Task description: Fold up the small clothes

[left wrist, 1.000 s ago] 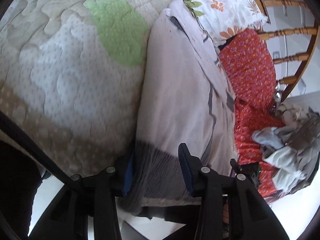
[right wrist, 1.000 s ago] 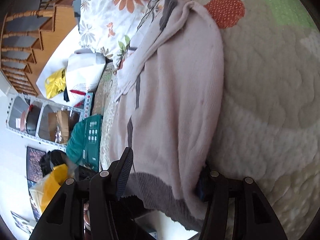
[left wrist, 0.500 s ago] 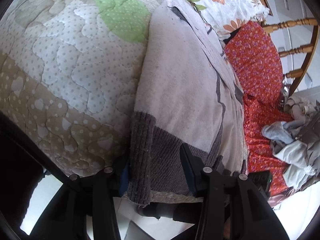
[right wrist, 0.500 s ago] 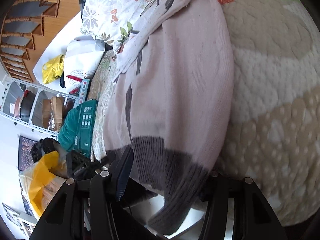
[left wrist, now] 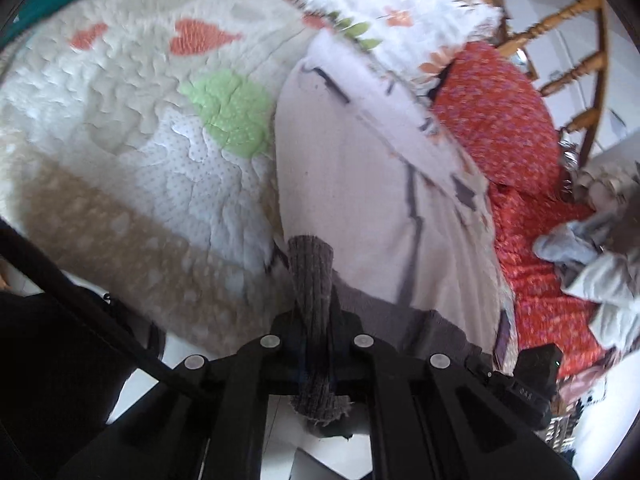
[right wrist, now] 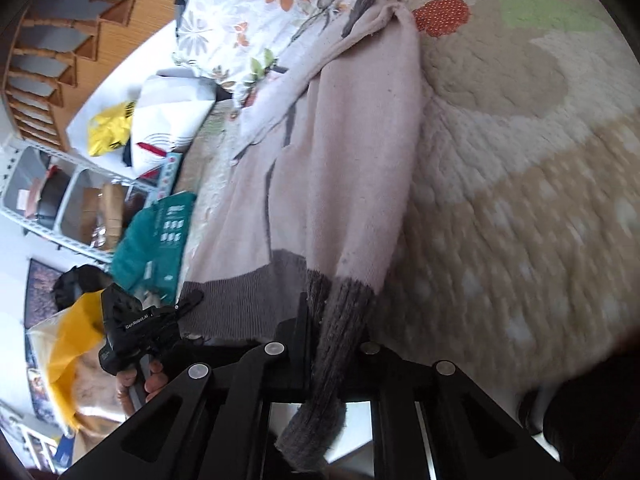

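Left wrist view: the pink sweater (left wrist: 372,184) lies flat on the quilted bed (left wrist: 132,152), its long axis running from the grey ribbed hem (left wrist: 314,280) at 6 o'clock up to the neck at 12 o'clock, beside the floral pillow (left wrist: 400,4). The left gripper (left wrist: 316,336) has just been closing and now pinches the hem at its left corner, the rib bunched between the pads. In the right wrist view the same sweater (right wrist: 340,152) stretches away toward 12 o'clock, and the right gripper (right wrist: 320,344), likewise just closed, clamps the hem's opposite corner (right wrist: 344,320). Both grippers sit at the garment's near end, roughly level with each other, so the coming fold likely carries the hem along the long axis toward 12 o'clock. The left gripper's body (right wrist: 132,332) shows at 9 o'clock there.
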The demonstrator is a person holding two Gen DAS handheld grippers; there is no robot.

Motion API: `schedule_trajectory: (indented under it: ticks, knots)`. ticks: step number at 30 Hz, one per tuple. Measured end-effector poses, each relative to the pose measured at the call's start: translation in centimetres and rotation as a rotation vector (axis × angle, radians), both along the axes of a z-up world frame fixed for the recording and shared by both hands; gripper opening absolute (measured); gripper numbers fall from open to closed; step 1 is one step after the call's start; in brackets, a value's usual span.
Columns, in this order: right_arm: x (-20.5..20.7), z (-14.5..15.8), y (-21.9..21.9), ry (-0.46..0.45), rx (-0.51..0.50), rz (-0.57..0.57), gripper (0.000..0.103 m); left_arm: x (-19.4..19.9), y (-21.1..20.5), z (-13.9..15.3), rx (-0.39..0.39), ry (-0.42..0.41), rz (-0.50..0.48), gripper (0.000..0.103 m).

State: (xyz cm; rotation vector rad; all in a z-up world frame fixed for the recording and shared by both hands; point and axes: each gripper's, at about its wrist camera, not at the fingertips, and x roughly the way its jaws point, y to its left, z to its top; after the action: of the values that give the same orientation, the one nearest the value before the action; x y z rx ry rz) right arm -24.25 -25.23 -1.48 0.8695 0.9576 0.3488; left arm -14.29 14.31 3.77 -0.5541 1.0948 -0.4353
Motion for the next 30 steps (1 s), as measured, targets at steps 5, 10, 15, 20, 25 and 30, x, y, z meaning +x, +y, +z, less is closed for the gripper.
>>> schedule_trajectory:
  ticks: [5, 10, 15, 20, 25, 30]
  knots:
    - [-2.8, -0.6, -0.5, 0.035, 0.038, 0.052, 0.008, -2.4, 0.2, -0.4, 0.013, 0.001, 0.016, 0.006]
    - [-1.3, 1.3, -0.3, 0.002, 0.012, 0.08, 0.009, -0.2, 0.3, 0.5, -0.022, -0.009, 0.054, 0.006]
    - [3.1, 6.1, -0.9, -0.087, -0.056, 0.103, 0.009, 6.5, -1.7, 4.2, -0.002, -0.097, 0.048, 0.006]
    - [11.2, 9.1, -2.2, -0.139, -0.119, 0.063, 0.009, 14.9, -4.5, 6.0, 0.035, -0.13, 0.081, 0.006]
    - [18.4, 9.0, -3.9, -0.107, -0.096, -0.001, 0.009, 22.0, -6.4, 4.0, 0.075, -0.087, 0.115, 0.006]
    - [23.7, 6.9, -5.9, -0.039, -0.092, -0.053, 0.009, 26.7, -8.0, 1.4, 0.087, -0.021, 0.119, 0.006]
